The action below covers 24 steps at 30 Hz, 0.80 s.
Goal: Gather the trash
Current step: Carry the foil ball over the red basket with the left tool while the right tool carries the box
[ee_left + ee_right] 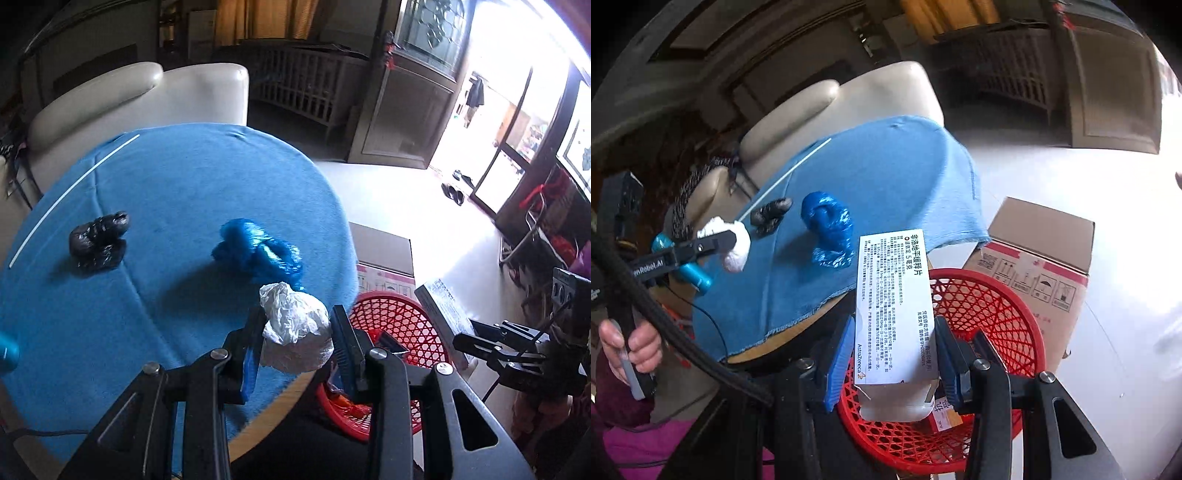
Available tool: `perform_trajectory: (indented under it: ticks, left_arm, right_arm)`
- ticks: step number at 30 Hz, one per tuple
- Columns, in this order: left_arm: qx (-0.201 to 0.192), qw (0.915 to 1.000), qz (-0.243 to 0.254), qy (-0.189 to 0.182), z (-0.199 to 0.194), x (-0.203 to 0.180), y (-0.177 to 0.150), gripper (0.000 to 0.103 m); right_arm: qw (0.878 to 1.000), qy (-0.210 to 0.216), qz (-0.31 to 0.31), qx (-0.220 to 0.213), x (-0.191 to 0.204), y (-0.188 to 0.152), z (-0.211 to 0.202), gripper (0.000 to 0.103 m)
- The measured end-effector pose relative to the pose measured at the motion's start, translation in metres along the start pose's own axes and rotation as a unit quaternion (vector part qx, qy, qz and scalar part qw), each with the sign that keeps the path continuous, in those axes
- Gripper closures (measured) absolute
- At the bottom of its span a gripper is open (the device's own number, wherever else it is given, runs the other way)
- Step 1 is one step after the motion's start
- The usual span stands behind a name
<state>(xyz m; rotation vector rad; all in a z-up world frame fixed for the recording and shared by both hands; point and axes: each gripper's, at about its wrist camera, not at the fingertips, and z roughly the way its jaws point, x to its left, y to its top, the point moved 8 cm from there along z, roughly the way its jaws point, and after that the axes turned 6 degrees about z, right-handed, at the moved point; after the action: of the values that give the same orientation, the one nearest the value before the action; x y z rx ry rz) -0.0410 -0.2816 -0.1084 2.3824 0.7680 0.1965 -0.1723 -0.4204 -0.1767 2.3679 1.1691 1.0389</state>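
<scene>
Both grippers loaded. Left gripper (297, 328) has its pads clamped on a crumpled white wad (295, 328), held over the near edge of the round table (184, 177), just short of the red mesh basket (402, 332) on the floor beside it. Right gripper (894, 354) is closed on a white medicine box (895, 306), printed side up, open flap end toward the camera, hanging directly above the basket (997, 306). The basket already has at least one item in the bottom: something orange/white shows through under the box, can't tell exactly what. Left on the blue cloth: a black crumpled bag (99, 240), a blue crumpled bag (258, 251) nearer the basket side, and a thin white stick (74, 195) along the far edge. A teal cylinder (683, 266) sits at the near-left edge, can't say whether it counts as trash. A cardboard box (1038, 251) stands behind the basket, not in play. My read: roughly midway. Two pieces in hand and about ready to drop, the box first since it's already over the opening; the wad needs a short carry past the table edge. Then three loose items remain to fetch.
</scene>
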Motion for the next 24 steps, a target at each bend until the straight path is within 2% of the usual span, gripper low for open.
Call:
perform_trajectory:
  ticks: [12, 19, 24]
  left_arm:
    - [-0.016, 0.9967, 0.066, 0.044, -0.012, -0.05, 0.012, 0.065]
    - [-0.026, 0.9916, 0.103, 0.074, -0.016, -0.064, 0.009, 0.065]
    - [-0.025, 0.9908, 0.109, 0.077, -0.014, -0.068, 0.005, 0.065]
  right_arm:
    - [0.998, 0.004, 0.022, -0.061, -0.022, 0.006, -0.04, 0.057]
    - [0.997, 0.013, 0.025, -0.066, -0.022, 0.006, -0.044, 0.057]
    - [0.998, 0.013, 0.019, -0.065, -0.018, 0.005, -0.043, 0.057]
